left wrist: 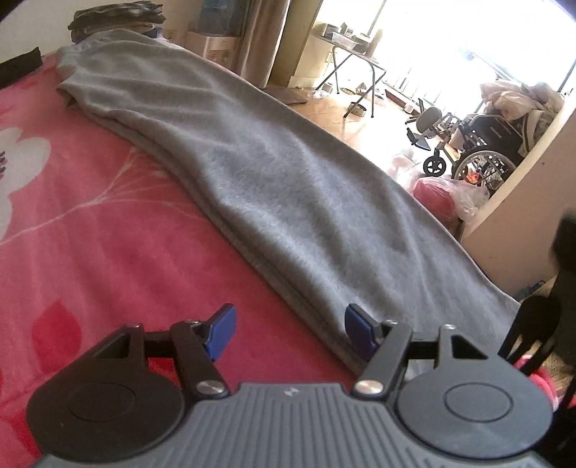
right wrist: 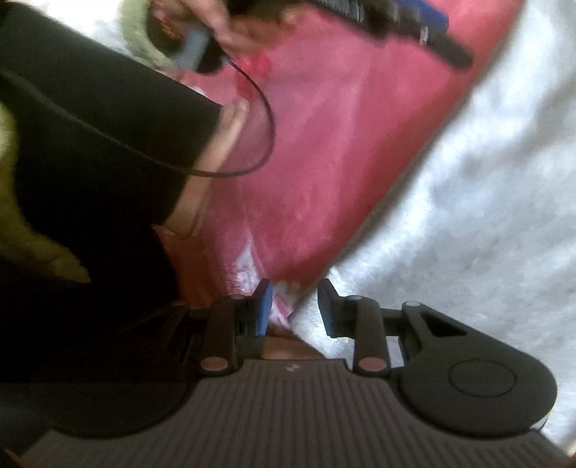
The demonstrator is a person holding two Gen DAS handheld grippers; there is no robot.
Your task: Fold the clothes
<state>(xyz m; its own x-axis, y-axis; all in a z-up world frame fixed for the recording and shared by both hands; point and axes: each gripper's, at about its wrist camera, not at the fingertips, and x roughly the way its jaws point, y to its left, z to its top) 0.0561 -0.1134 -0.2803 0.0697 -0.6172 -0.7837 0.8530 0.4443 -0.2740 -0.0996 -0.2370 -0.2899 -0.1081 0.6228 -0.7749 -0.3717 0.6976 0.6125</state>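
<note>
Grey trousers (left wrist: 273,172) lie doubled lengthwise on pink floral blanket (left wrist: 90,223), full length unfolded; crosswise folds left. Left gripper (left wrist: 288,331) spread, empty; right gripper (right wrist: 293,306) parted at hem, empty.

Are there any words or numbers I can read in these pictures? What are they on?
None can be read.
Small pale logo on the left tongs, on the body: a mark, no letters to make out.
The same mark on the right tongs: blurred.
Pale print on the wheelchair, on its back: too small to read.
Red tag by the hand: too blurred.
</note>
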